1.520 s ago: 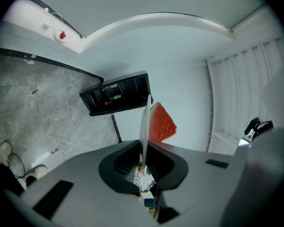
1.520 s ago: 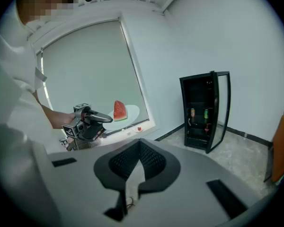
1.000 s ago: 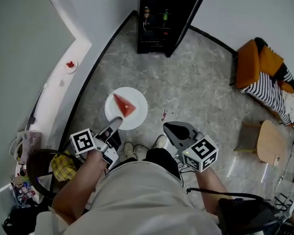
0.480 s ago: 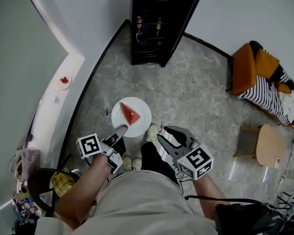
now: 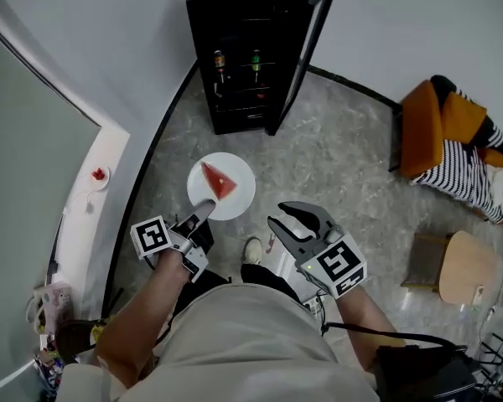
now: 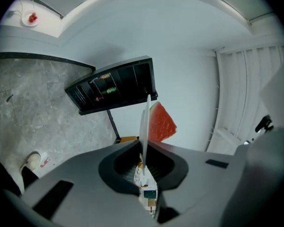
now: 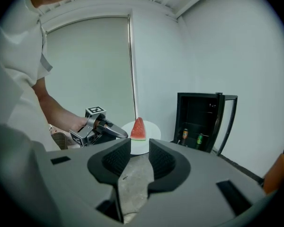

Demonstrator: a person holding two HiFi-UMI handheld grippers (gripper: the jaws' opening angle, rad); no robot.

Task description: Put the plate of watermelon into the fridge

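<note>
Both hand-held grippers have come nearer the fridge [image 5: 235, 65] than a second ago, and the plate has come with them. The left hand-held gripper [image 5: 203, 209] is clenched on the rim of the white plate [image 5: 239, 201] at the edge farthest from the fridge, holding it above the floor [image 5: 344, 157] in front of the fridge's open side. In the left gripper view the plate stands edge-on between the jaws. A wedge of watermelon [image 5: 218, 180] lies on the plate, on the half toward the fridge. The right hand-held gripper [image 5: 278, 215] hangs just beside the plate, farther from the fridge than the watermelon. Its jaws have just been opening and now stand released, with only grey marbled floor between them. The fridge is black, with its door [image 5: 306, 48] swung wide open. Two bottles [image 5: 220, 64] stand side by side on a shelf inside it.
</note>
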